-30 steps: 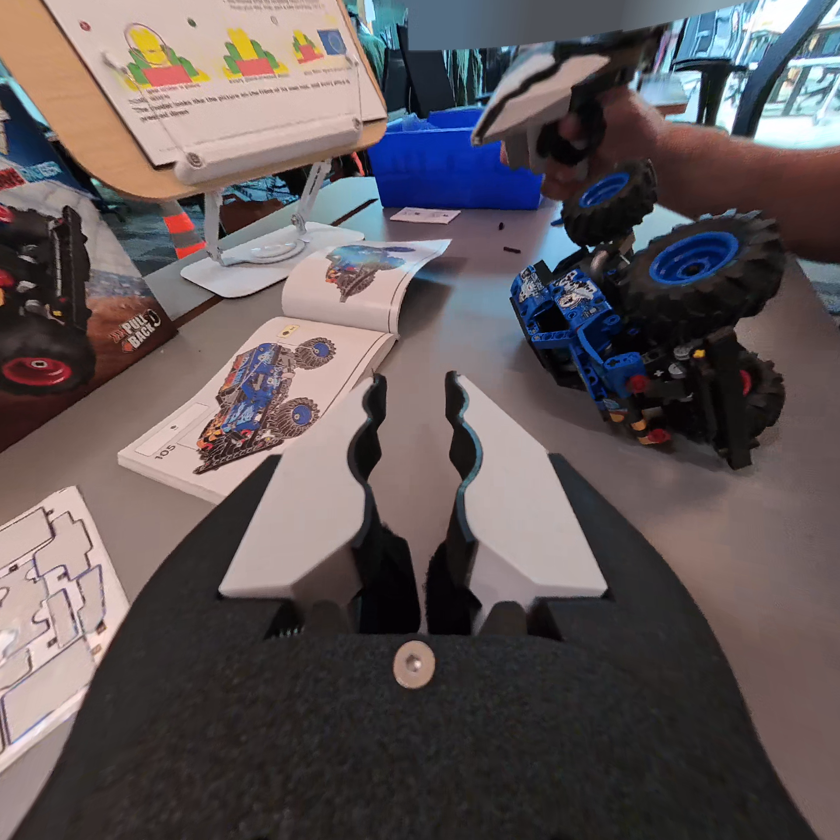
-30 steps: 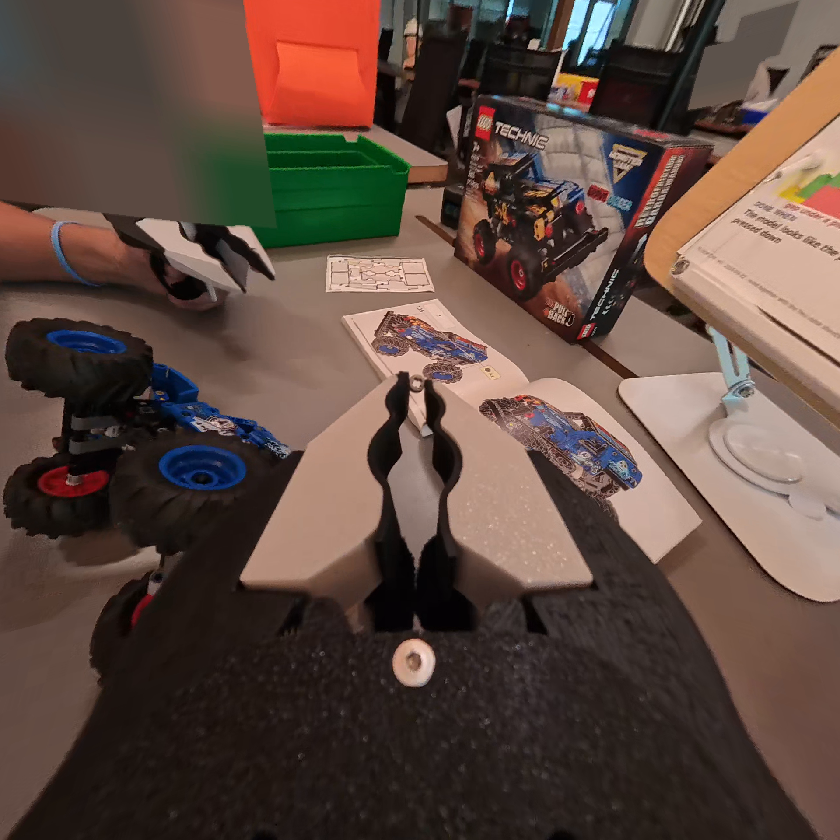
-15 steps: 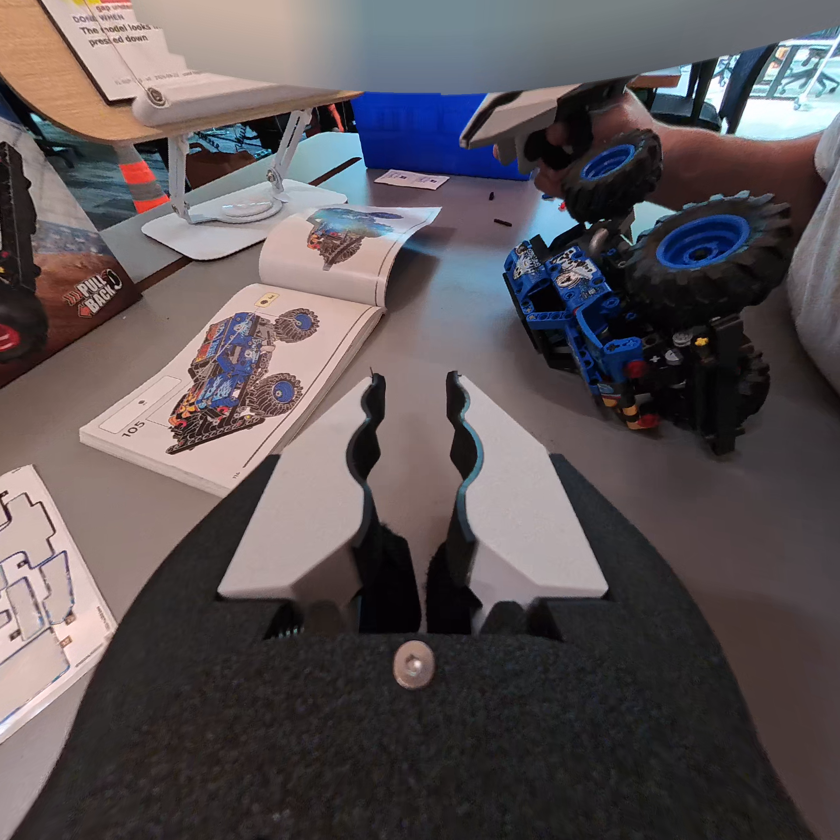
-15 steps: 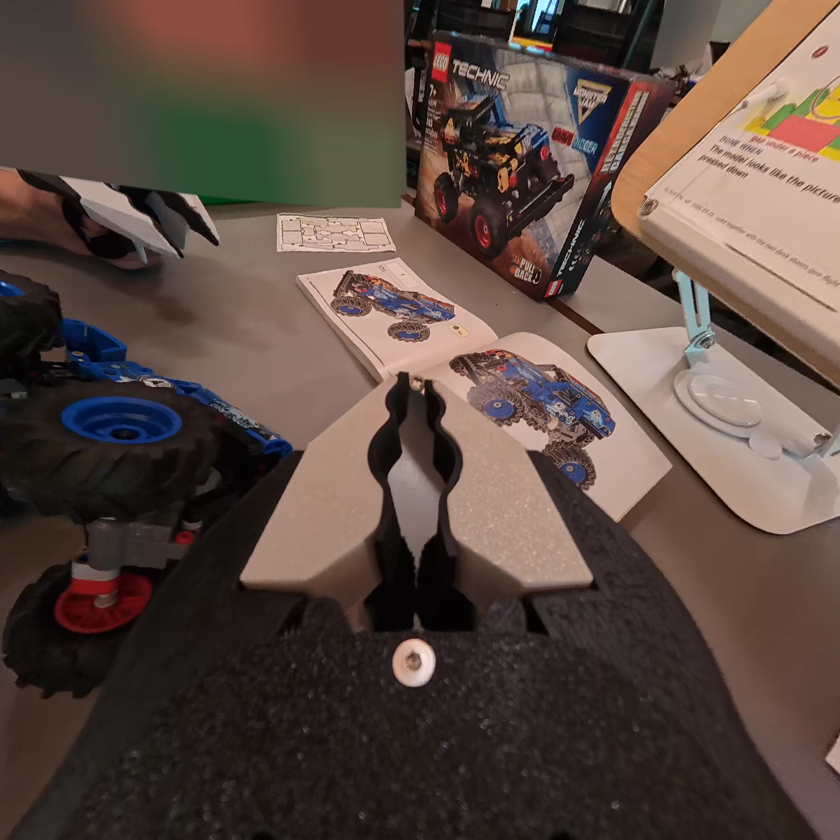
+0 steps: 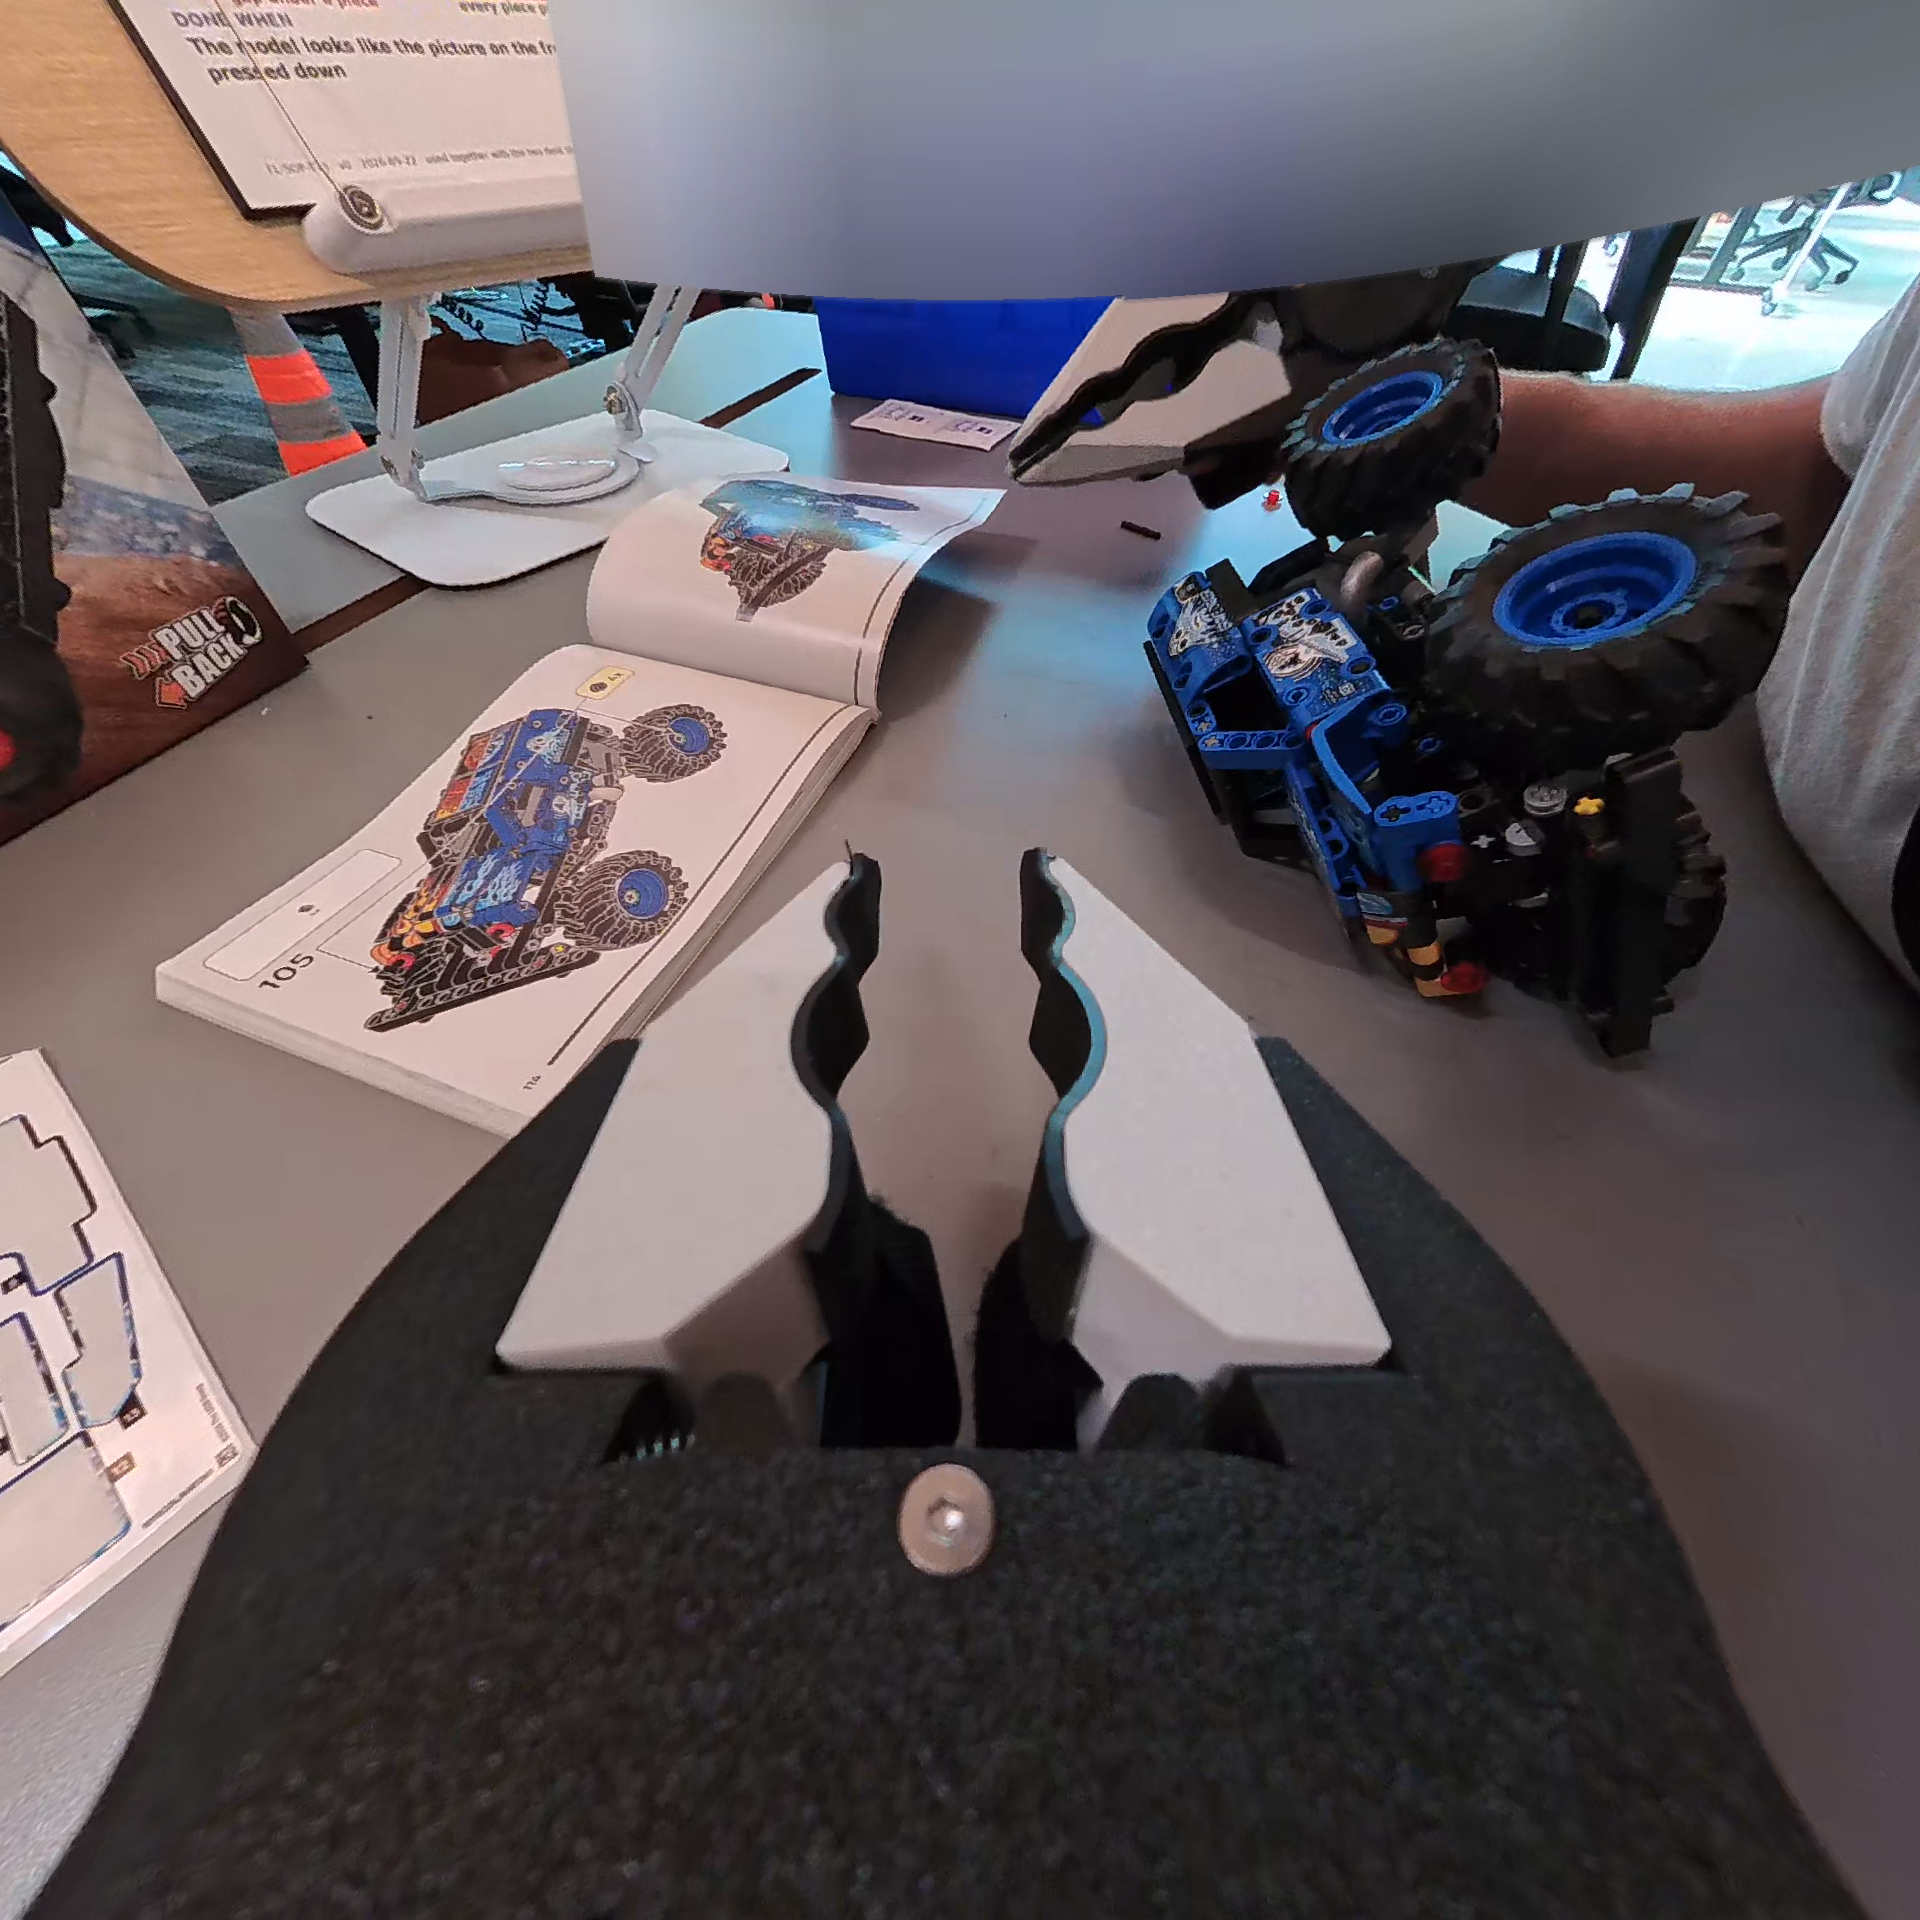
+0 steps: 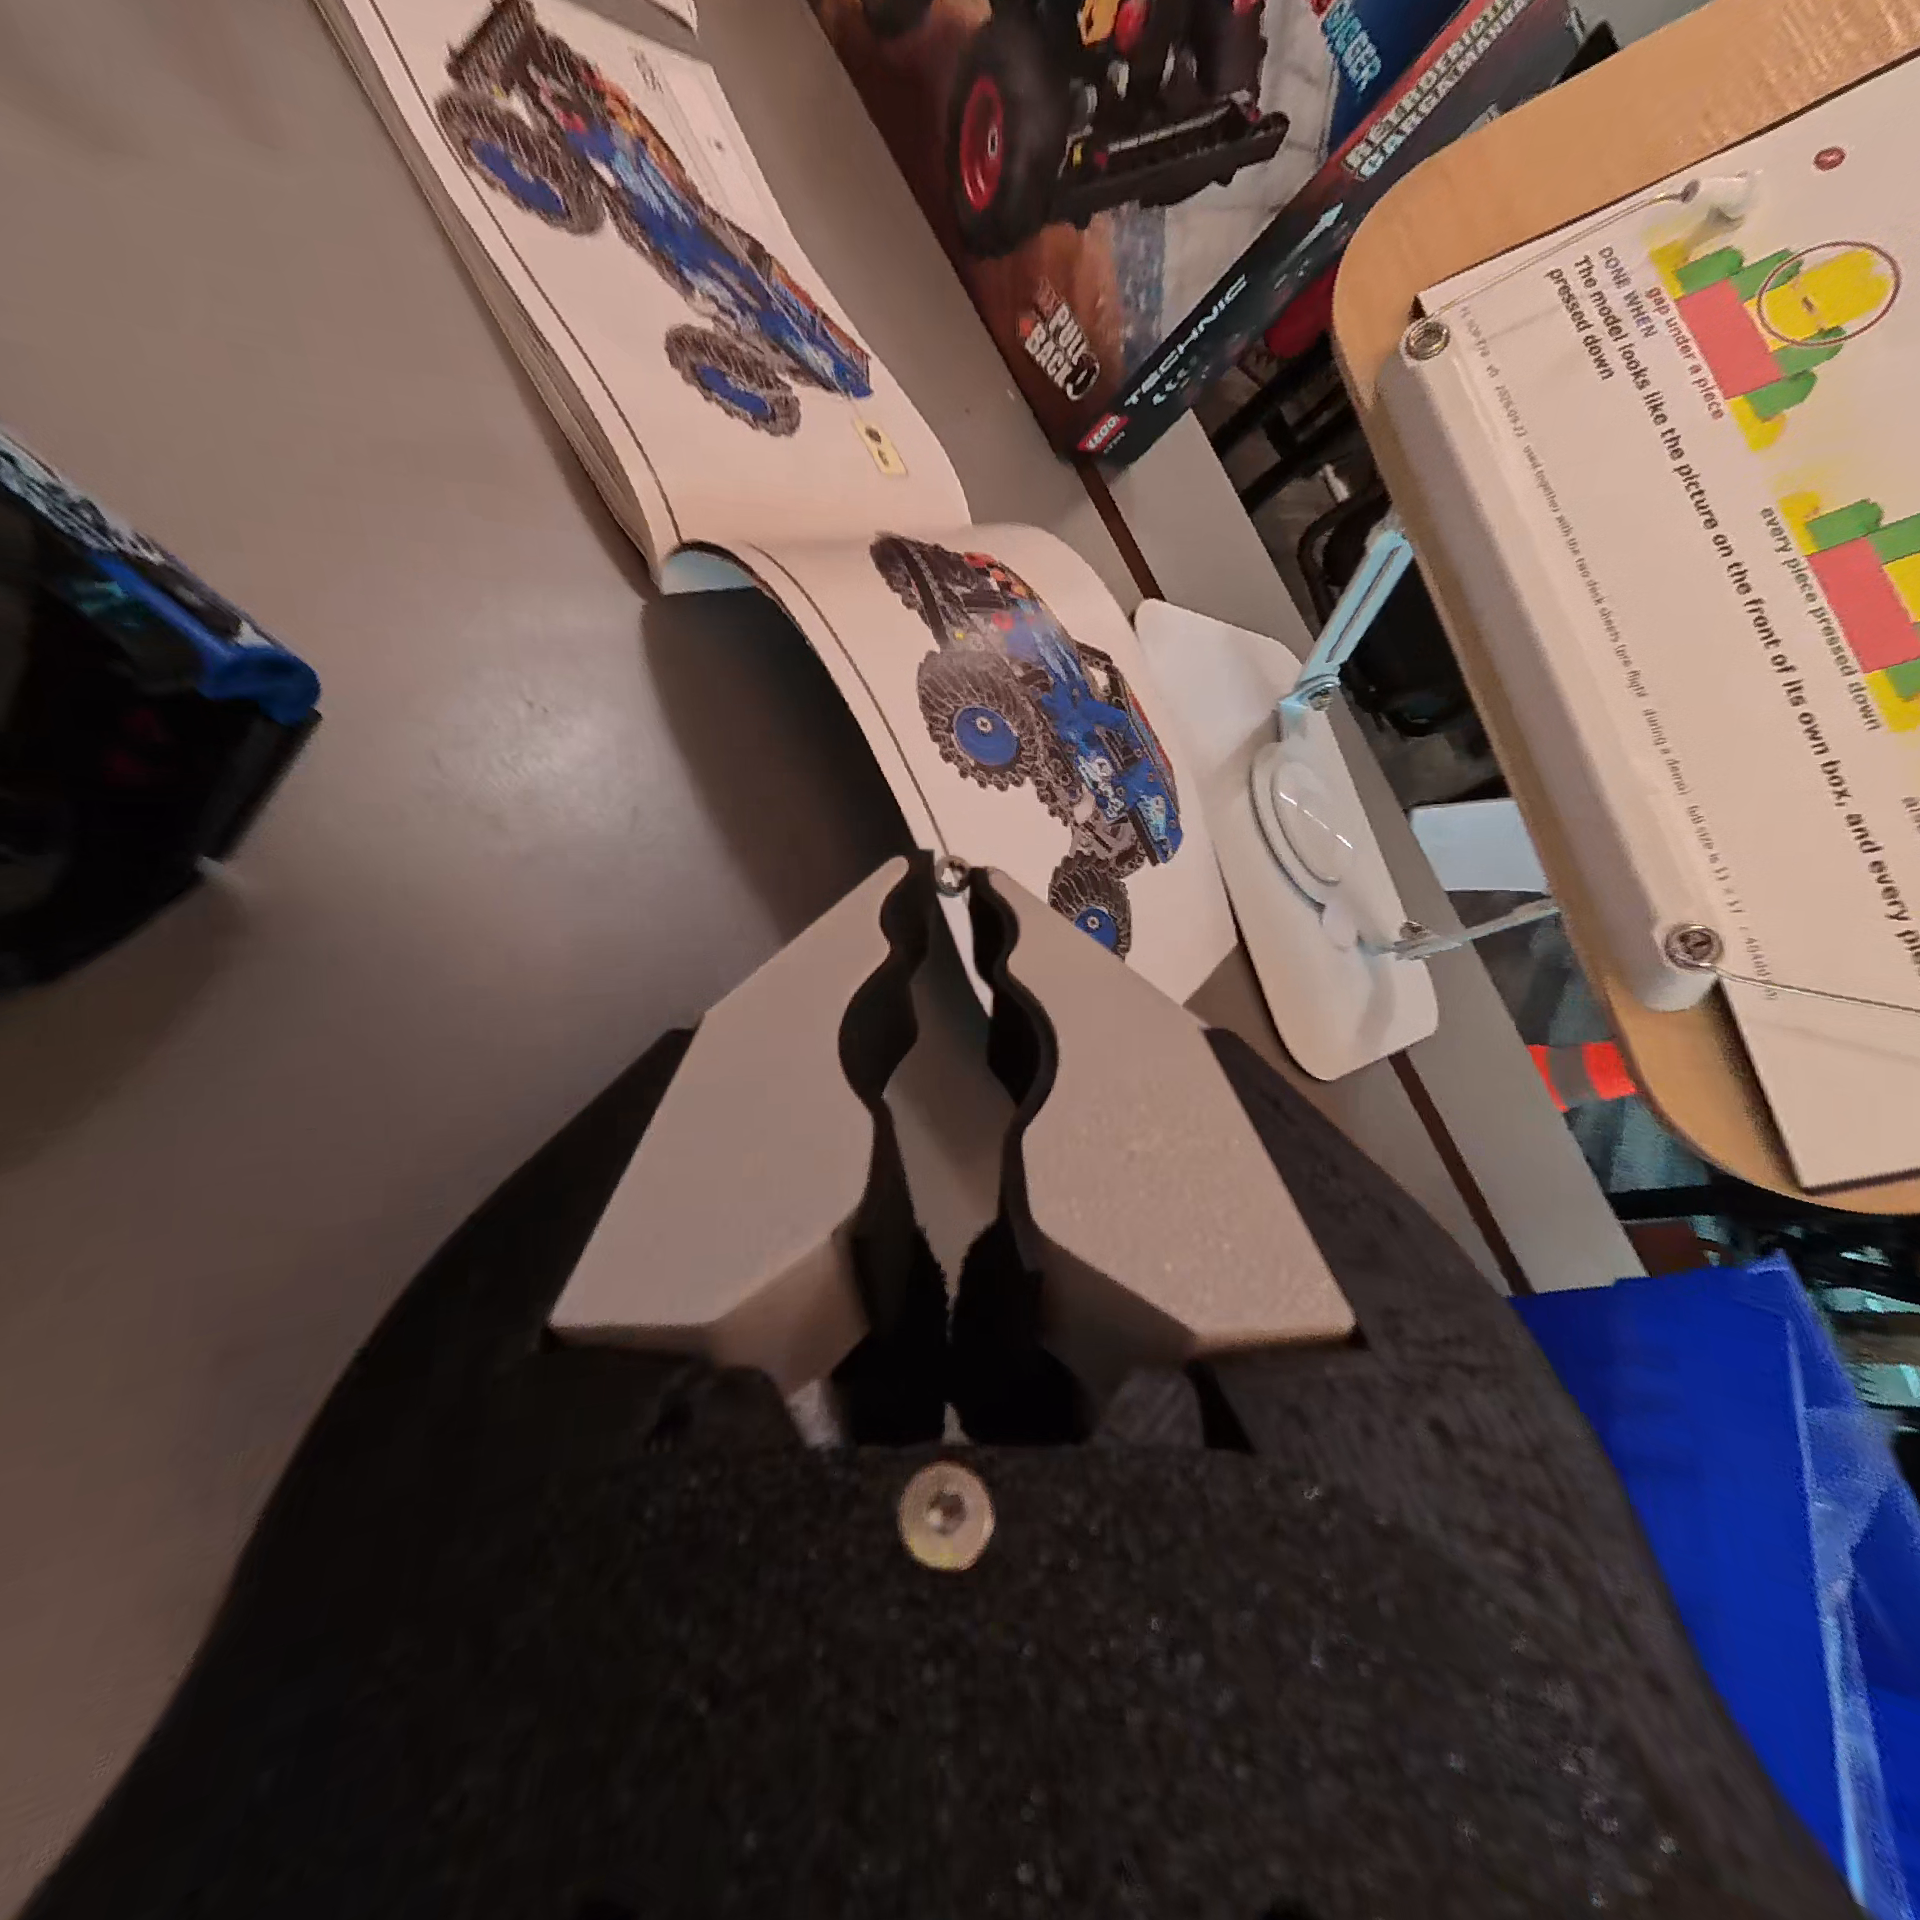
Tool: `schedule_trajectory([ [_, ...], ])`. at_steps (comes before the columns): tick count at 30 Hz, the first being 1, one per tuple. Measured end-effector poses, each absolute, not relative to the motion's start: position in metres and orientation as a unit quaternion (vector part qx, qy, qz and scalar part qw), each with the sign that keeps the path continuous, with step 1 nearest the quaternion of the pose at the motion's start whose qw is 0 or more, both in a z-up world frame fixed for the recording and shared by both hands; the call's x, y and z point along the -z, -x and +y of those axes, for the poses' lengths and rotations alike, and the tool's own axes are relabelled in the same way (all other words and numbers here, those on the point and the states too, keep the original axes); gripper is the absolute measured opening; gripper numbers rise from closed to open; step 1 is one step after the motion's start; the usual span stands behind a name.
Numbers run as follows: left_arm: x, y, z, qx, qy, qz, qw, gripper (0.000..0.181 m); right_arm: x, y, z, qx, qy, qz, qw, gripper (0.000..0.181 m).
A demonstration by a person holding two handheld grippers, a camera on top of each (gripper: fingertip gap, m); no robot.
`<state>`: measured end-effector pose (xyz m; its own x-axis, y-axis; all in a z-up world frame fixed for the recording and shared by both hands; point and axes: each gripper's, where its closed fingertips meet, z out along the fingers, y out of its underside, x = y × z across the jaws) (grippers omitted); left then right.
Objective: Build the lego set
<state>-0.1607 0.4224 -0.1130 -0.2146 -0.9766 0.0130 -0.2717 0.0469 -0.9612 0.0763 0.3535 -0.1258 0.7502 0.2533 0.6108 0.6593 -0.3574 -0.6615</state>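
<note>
The blue Lego monster truck (image 5: 1340,748) lies on its side on the grey table at the right, its big black tyres with blue hubs up; a blurred edge of it shows in the right wrist view (image 6: 125,748). My left gripper (image 5: 948,862) is open and empty, low over the table, left of the truck. My right gripper (image 6: 948,883) is shut on a small grey Lego piece (image 6: 948,876) held at its tips, over the open instruction booklet (image 6: 727,312). It also shows in the left wrist view (image 5: 1023,462), beyond the truck.
The booklet (image 5: 582,831) lies open left of the truck. A sticker sheet (image 5: 73,1351) lies at the near left. The set's box (image 6: 1195,208), a board on a white stand (image 6: 1320,831) and a blue bin (image 5: 956,343) stand behind. A black pin (image 5: 1140,530) and a red pin (image 5: 1270,500) lie loose. Across from one pair of fingers to the other is roughly 25 cm.
My right gripper has swung right and rolled, now over the booklet's far page near the stand, still shut on the grey piece. My left gripper has moved little and stays open.
</note>
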Motion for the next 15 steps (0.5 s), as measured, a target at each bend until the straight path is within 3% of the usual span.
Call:
schedule_trajectory([
  [8, 0.115, 0.159, 0.424, 0.477, 0.514, 0.617, 0.358, 0.026, 0.112, -0.074, 0.352, 0.182, 0.788, -0.269, 0.523, 0.006],
  [12, 0.115, 0.159, 0.424, 0.477, 0.513, 0.617, 0.358, 0.026, 0.071, -0.059, 0.346, -0.11, 0.768, -0.135, 0.617, 0.006],
  [15, 0.115, 0.159, 0.424, 0.475, 0.513, 0.618, 0.359, 0.026, 0.027, -0.064, 0.333, -0.381, 0.661, -0.019, 0.646, 0.006],
])
